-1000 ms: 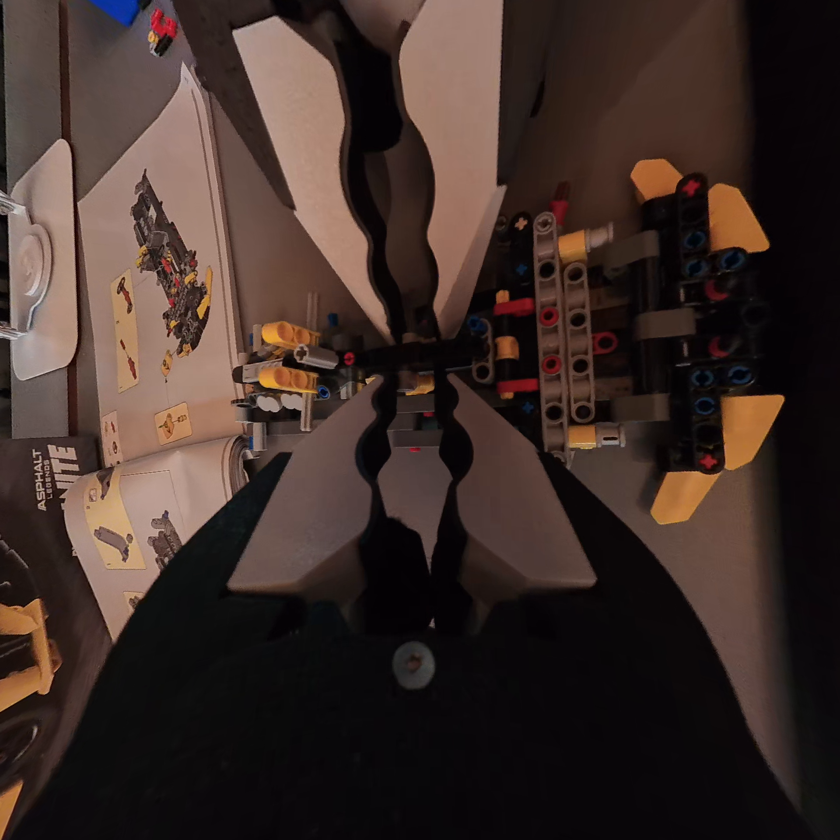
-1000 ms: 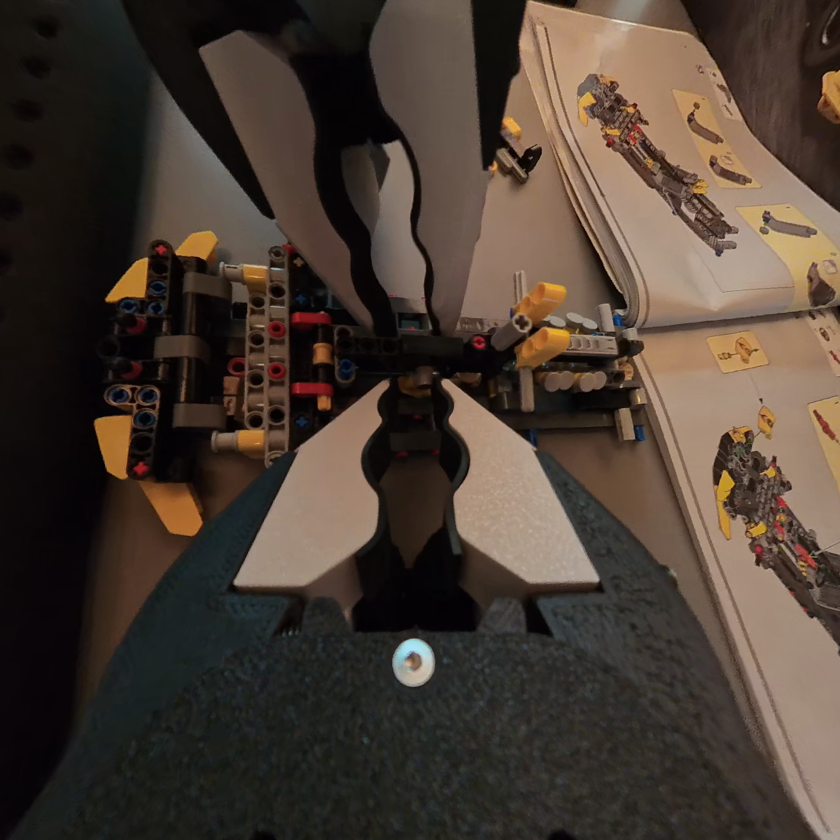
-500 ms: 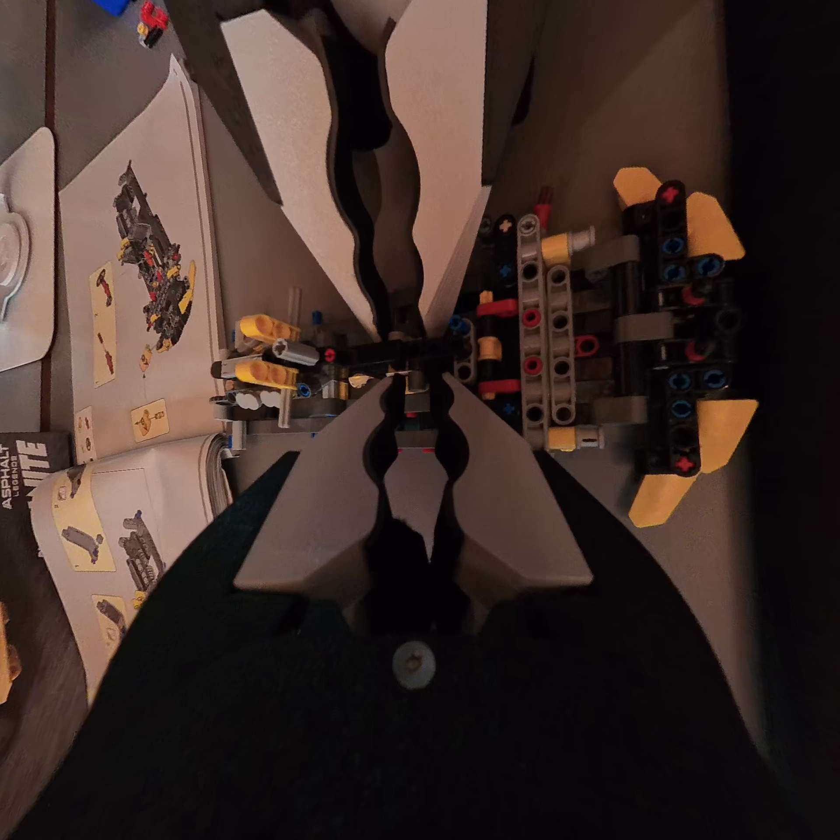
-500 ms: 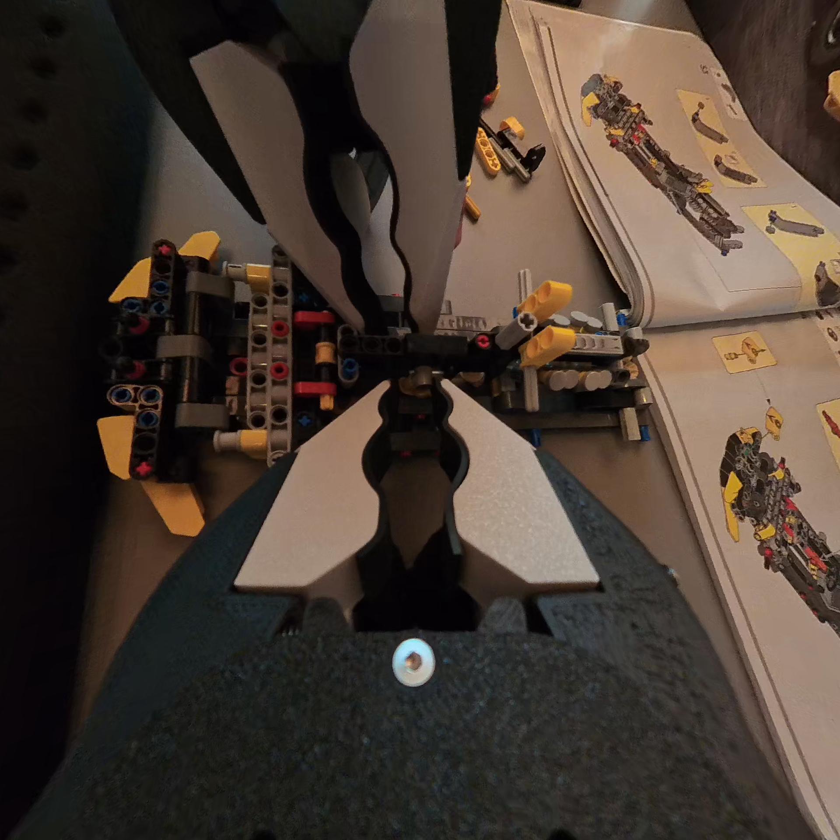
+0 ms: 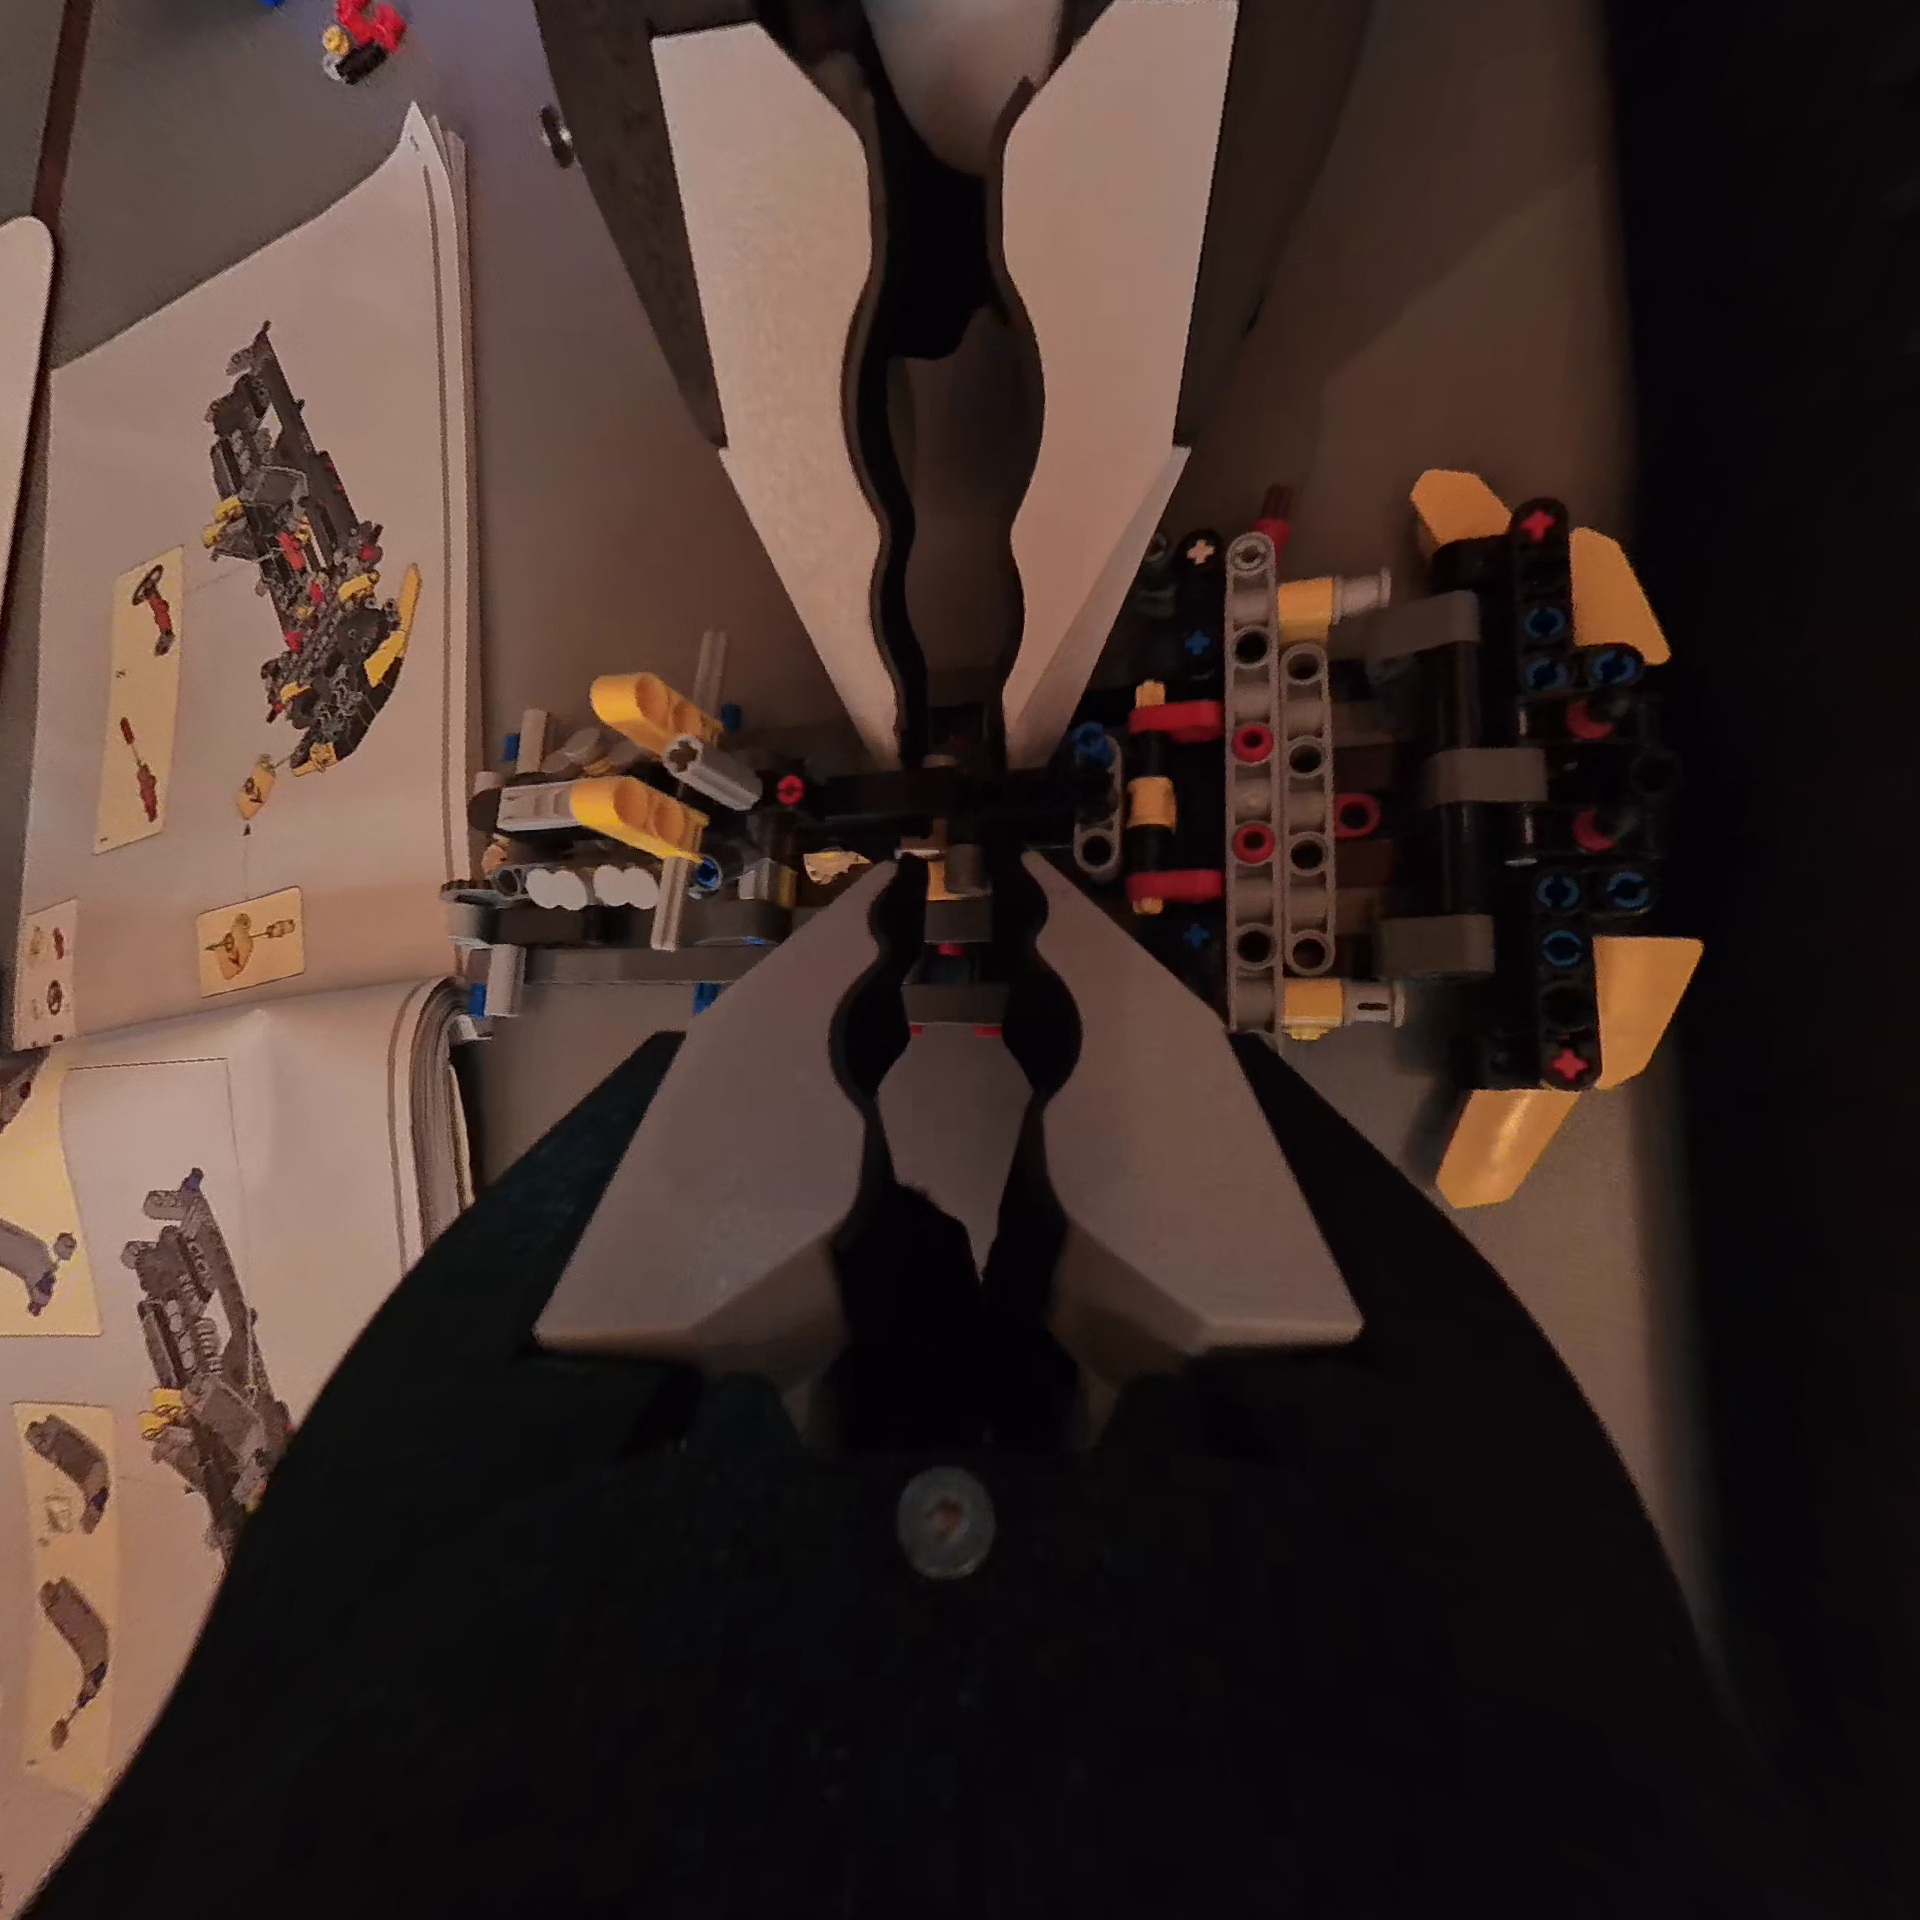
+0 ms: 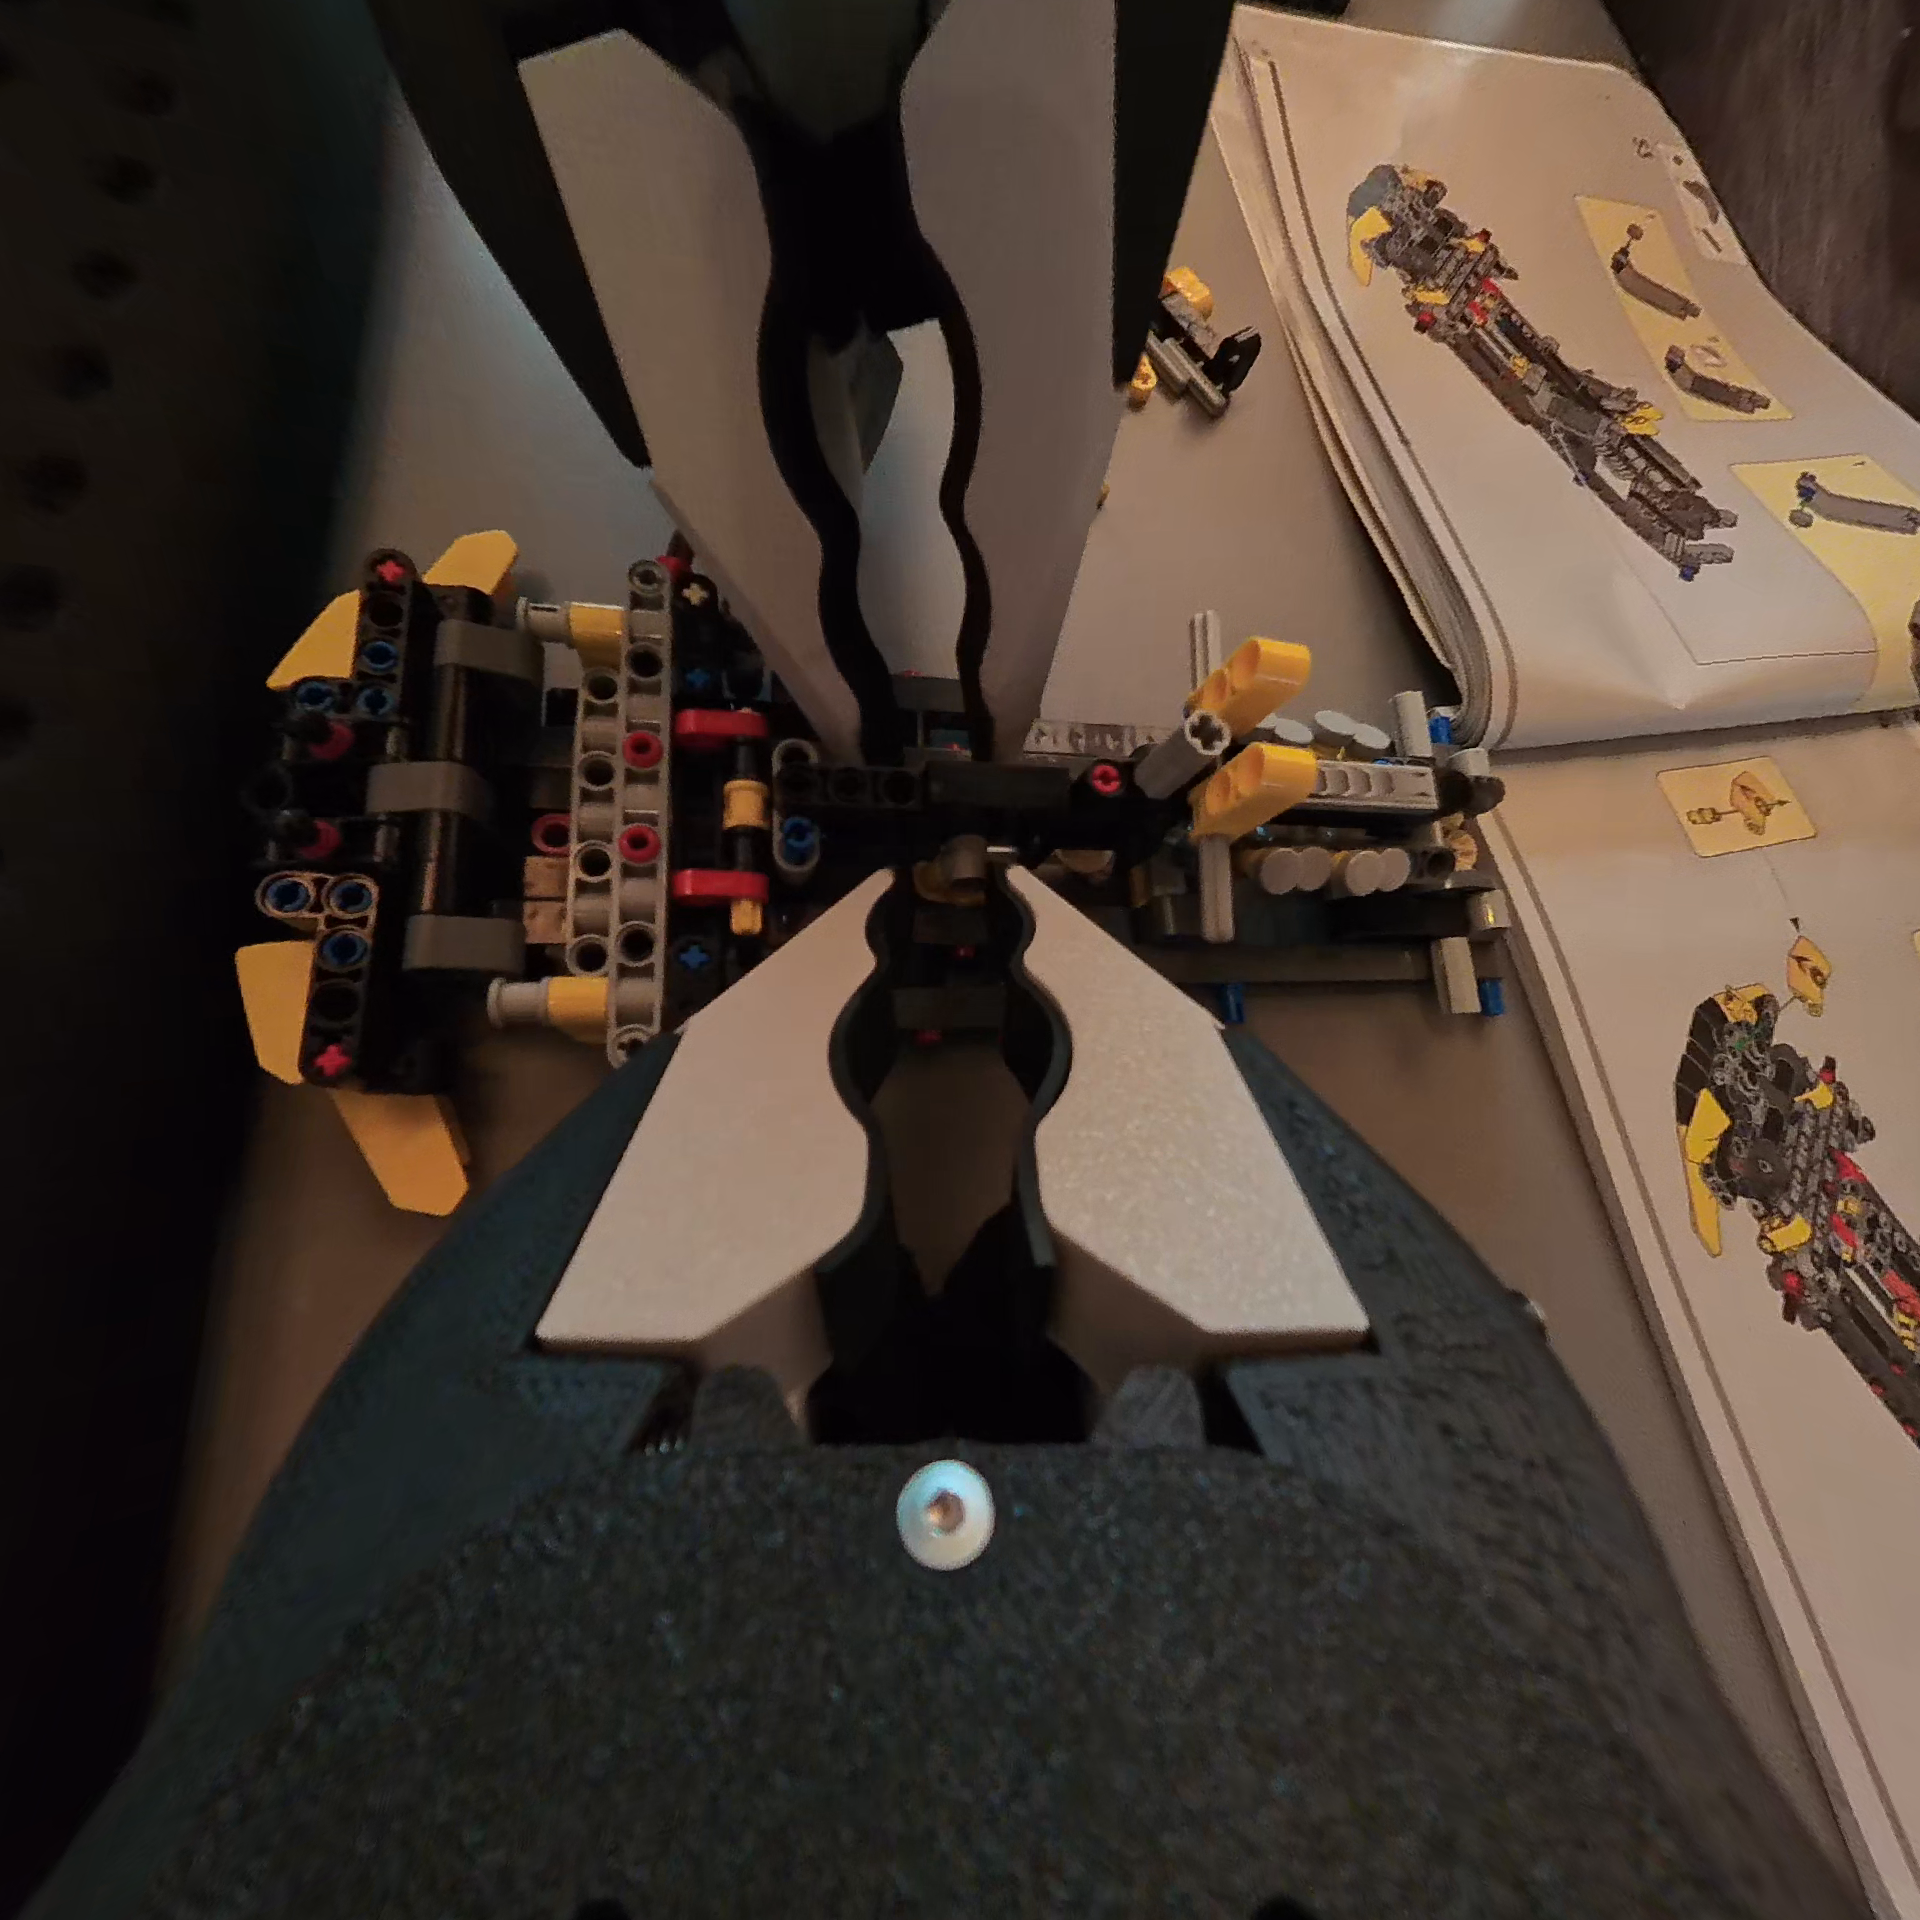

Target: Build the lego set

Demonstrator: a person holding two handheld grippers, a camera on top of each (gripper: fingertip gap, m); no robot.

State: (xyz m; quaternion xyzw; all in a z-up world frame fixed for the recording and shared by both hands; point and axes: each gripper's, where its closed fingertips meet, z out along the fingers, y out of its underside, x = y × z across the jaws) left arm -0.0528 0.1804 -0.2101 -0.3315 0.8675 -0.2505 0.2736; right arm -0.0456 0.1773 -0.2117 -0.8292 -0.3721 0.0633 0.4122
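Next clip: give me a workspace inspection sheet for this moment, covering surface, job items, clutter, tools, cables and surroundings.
Surface: pale grey table, dimly lit.
Job's things: partly built lego model of black, grey, yellow and red parts lies flat; open instruction booklet beside it.
Clutter: small loose yellow and black parts; red and yellow bits at the far edge.
Grippers: left tool and right tool meet from opposite sides at the model's black middle beam, fingers nearly closed; contact is hidden.
Cables: nothing seen.
Surroundings: dark on the model's winged end; dark printed box at the picture edge.
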